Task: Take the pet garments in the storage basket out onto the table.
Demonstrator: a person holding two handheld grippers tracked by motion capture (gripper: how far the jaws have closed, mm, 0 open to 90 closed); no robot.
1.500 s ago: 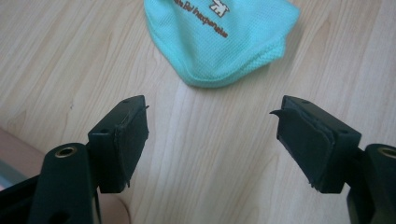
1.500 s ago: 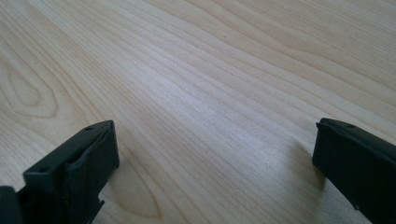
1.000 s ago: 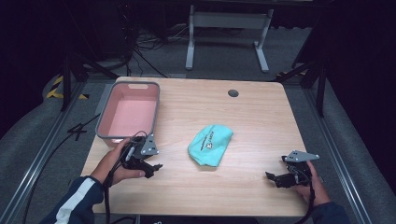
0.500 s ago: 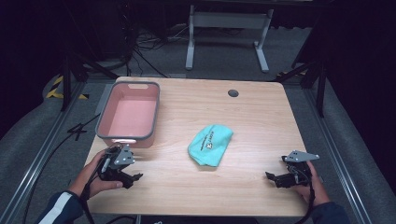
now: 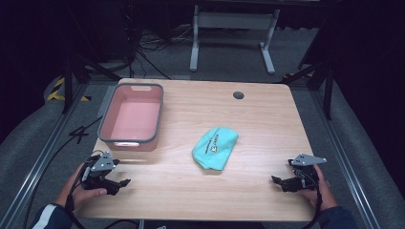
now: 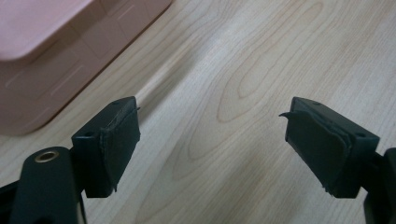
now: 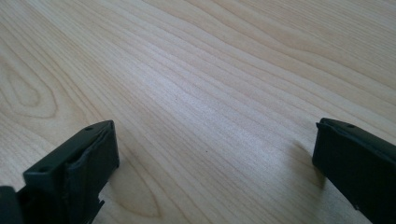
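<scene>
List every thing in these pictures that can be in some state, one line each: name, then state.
pink bin: upright, empty.
teal pouch: lying flat mid-table, untouched.
left gripper: jaws open, nothing between them, near the bin's front.
right gripper: jaws open, nothing between them, low over the table.

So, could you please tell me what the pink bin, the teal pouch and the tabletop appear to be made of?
The pink bin looks like matte moulded plastic, with a grey rim and smooth rounded corners. The teal pouch seems to be soft fabric, since it lies slumped and creased; which kind is unclear. The tabletop shows pale wood grain with a soft sheen, perhaps laminate rather than solid wood.
</scene>
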